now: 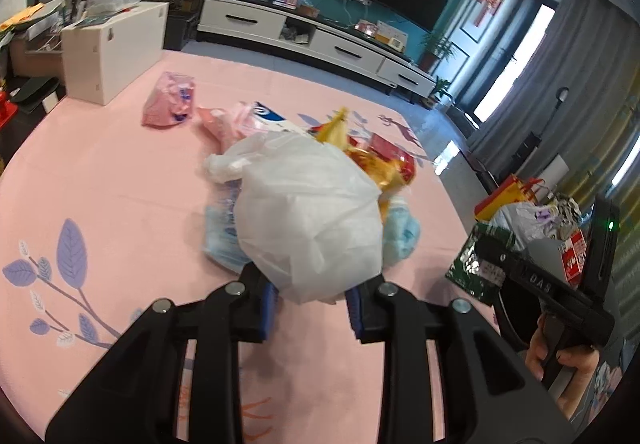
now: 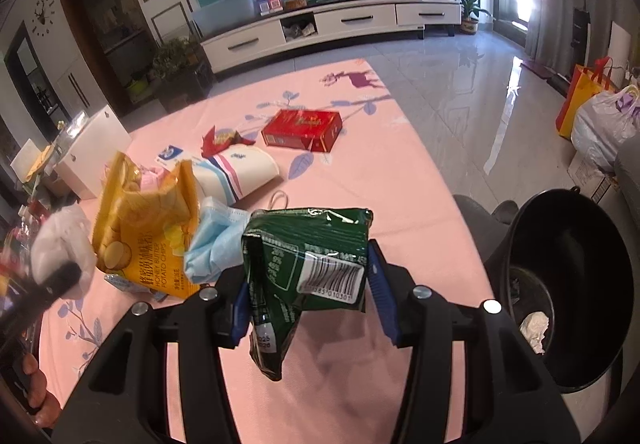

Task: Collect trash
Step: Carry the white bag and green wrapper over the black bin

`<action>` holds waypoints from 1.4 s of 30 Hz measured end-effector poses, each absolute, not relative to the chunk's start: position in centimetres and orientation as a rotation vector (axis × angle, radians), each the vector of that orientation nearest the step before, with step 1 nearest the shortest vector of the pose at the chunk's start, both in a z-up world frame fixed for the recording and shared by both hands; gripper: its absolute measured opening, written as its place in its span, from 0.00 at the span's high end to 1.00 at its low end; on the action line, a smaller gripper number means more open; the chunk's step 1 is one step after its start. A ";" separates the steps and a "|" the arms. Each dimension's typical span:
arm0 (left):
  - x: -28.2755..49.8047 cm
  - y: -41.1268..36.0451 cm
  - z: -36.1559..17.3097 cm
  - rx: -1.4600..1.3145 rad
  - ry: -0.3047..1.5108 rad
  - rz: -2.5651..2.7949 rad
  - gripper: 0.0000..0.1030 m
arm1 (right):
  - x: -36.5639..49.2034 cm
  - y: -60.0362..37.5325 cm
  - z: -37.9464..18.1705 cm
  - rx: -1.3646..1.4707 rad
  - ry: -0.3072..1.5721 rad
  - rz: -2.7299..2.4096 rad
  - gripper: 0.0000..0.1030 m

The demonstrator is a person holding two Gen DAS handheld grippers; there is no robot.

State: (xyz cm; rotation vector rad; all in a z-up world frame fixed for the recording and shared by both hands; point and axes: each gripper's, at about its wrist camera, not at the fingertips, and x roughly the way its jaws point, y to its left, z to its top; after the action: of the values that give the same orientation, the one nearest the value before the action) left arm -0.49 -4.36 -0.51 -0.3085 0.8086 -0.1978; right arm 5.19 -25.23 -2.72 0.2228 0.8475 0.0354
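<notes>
Your left gripper (image 1: 312, 306) is pinching a crumpled white plastic bag (image 1: 308, 216), which bulges up between the blue pads and blocks much of what lies behind it on the pink cloth (image 1: 100, 172). Behind the bag you can make out only scraps: a blue face mask (image 1: 402, 236) poking out on its right, the gold and red edge of a wrapper (image 1: 376, 164) above it, a pale blue packet flattened under its left side. Farther back a pink packet (image 1: 170, 106) lies clear of the pile, near a white box (image 1: 114, 48). Your right gripper (image 2: 308, 298) is clamped on a green snack bag (image 2: 308, 268); the left pad presses its crumpled side, but the bag covers the right pad's contact, so you cannot see how that side bears. The bag hangs above the cloth, its lower corner drooping between the fingers. Beside it on the cloth stand a yellow potato chip bag (image 2: 148, 228) and the face mask, with a white striped pouch (image 2: 240, 172) and a red carton (image 2: 302, 129) farther off. At your right the black trash bin (image 2: 576, 284) is cut by the frame edge; a crumpled white scrap (image 2: 535, 328) lies in its bottom. The left view shows only part of your right hand (image 1: 568, 368) on its handle.
</notes>
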 end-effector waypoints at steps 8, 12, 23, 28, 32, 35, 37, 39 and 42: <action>-0.6 -8.5 1.1 -0.245 0.784 -0.237 0.72 | 3.8 -26.8 -0.3 0.219 0.771 0.016 0.50; -0.9 -10.8 1.7 -0.228 0.778 -0.257 0.71 | 3.3 -27.8 0.4 0.230 0.750 0.004 0.50; -2.0 -17.1 3.4 -0.193 0.749 -0.345 0.71 | 1.3 -30.2 2.5 0.207 0.672 -0.074 0.49; -2.2 -20.0 3.7 -0.173 0.748 -0.390 0.71 | 0.3 -31.9 3.3 0.227 0.639 -0.108 0.49; -2.0 -22.0 3.6 -0.163 0.756 -0.424 0.71 | -0.5 -33.4 3.7 0.238 0.618 -0.151 0.49; -1.9 -23.8 3.4 -0.150 0.766 -0.452 0.71 | -0.9 -34.7 3.8 0.233 0.606 -0.210 0.48; -1.8 -25.2 3.2 -0.133 0.770 -0.472 0.71 | -1.1 -35.7 3.8 0.234 0.608 -0.248 0.48; -1.8 -26.4 3.0 -0.121 0.772 -0.488 0.71 | -1.3 -36.8 3.7 0.254 0.610 -0.267 0.48; -1.7 -28.0 2.6 -0.131 0.775 -0.532 0.71 | -2.0 -38.0 3.6 0.264 0.605 -0.302 0.48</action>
State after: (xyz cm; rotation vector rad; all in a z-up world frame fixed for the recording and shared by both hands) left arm -1.71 -28.01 2.60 -0.1306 0.7749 -0.5318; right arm -2.00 -38.05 3.63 0.2640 0.6055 -0.3015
